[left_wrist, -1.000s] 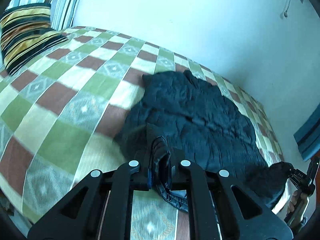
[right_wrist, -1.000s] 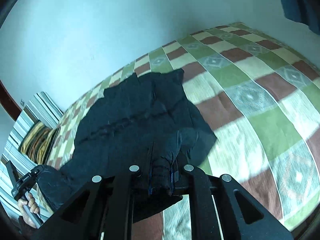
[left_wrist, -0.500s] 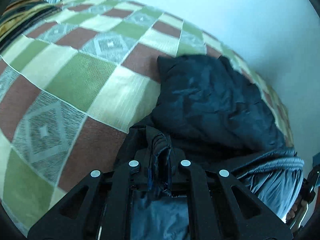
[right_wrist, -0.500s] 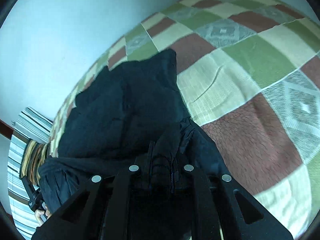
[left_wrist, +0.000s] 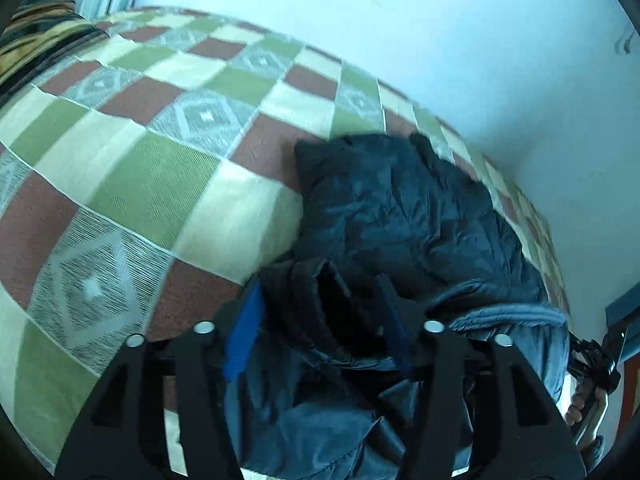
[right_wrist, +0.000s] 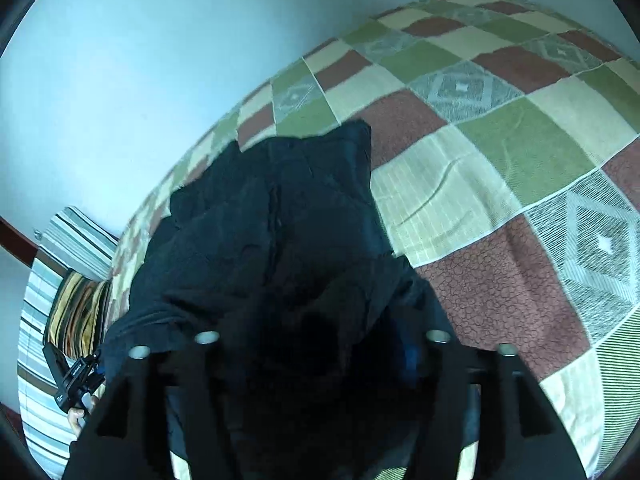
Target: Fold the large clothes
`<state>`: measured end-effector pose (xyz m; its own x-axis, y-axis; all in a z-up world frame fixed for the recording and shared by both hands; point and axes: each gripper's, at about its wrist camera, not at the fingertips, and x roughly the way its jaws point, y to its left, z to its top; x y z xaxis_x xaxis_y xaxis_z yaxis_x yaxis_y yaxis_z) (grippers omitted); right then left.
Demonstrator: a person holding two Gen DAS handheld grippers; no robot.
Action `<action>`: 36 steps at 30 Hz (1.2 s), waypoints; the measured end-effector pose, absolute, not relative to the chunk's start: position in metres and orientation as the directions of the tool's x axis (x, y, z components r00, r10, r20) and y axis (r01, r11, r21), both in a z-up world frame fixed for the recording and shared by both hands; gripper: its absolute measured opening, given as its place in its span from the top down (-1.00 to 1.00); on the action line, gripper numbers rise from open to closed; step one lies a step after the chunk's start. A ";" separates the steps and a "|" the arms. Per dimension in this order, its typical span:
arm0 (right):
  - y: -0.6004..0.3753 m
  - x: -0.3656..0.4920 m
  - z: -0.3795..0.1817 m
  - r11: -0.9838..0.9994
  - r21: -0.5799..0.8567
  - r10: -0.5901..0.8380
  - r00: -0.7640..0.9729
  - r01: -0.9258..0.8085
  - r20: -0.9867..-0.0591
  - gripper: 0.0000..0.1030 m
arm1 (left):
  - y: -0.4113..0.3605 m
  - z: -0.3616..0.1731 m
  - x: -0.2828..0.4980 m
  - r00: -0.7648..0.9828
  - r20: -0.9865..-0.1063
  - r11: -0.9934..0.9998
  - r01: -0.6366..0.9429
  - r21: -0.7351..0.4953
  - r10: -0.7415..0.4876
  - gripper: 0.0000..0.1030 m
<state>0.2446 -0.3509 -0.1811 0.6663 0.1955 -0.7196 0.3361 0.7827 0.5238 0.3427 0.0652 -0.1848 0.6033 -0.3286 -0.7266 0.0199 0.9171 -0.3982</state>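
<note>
On top of the bed, a big dark puffy jacket (left_wrist: 404,216) is lying on a checked blanket (left_wrist: 132,168) made of green, cream and brown squares. The jacket is sitting close to the pale wall (left_wrist: 400,32), and its near part is being folded up over the rest, so the lighter inside cloth is showing along the fold.

The left gripper (left_wrist: 320,312) is pointing down at the near edge of the jacket. Its jaws are opening right now. A bunched-up bit of the jacket is sitting between them, but the blue pads are standing apart from it, so they are not pinching it.

The right gripper (right_wrist: 320,344) is doing the same thing at the other end of the fold. Its jaws are opening too. Dark cloth is lying in the wide gap between the fingers. It is very dark in there, but the fingers are standing wide apart and do not look like they are squeezing anything.

From the left camera, the person's other hand (left_wrist: 580,408) is peeking in at the right edge, holding a handle. From the right camera, a striped pillow (right_wrist: 76,308) is lying at the far left end of the bed, with a hand (right_wrist: 78,416) holding the other tool just in front of it.
</note>
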 end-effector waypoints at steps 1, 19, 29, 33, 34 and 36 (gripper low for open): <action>-0.352 0.243 -0.178 0.792 0.511 0.181 0.670 0.335 -0.720 -0.27 | 0.068 -0.180 0.340 0.623 -0.714 0.918 0.016 -0.396 -0.319 -0.27; -0.354 0.264 -0.186 0.922 0.376 0.246 0.609 0.094 -0.754 -0.39 | 0.087 -0.196 0.335 0.607 -0.658 0.893 0.246 -0.377 -0.445 -0.40; -0.356 0.273 -0.188 0.920 0.386 0.268 0.611 0.067 -0.745 -0.39 | 0.080 -0.190 0.332 0.617 -0.647 0.893 0.331 -0.304 -0.449 -0.40; -0.355 0.271 -0.188 0.925 0.374 0.260 0.611 0.064 -0.748 -0.39 | 0.088 -0.188 0.314 0.607 -0.635 0.876 0.387 -0.288 -0.477 -0.40; -0.356 0.271 -0.188 0.925 0.374 0.260 0.611 0.063 -0.748 -0.39 | 0.089 -0.189 0.313 0.601 -0.642 0.875 0.393 -0.282 -0.477 -0.40; -0.356 0.271 -0.188 0.924 0.378 0.265 0.613 0.061 -0.745 -0.39 | 0.086 -0.194 0.314 0.585 -0.671 0.882 0.401 -0.249 -0.456 -0.40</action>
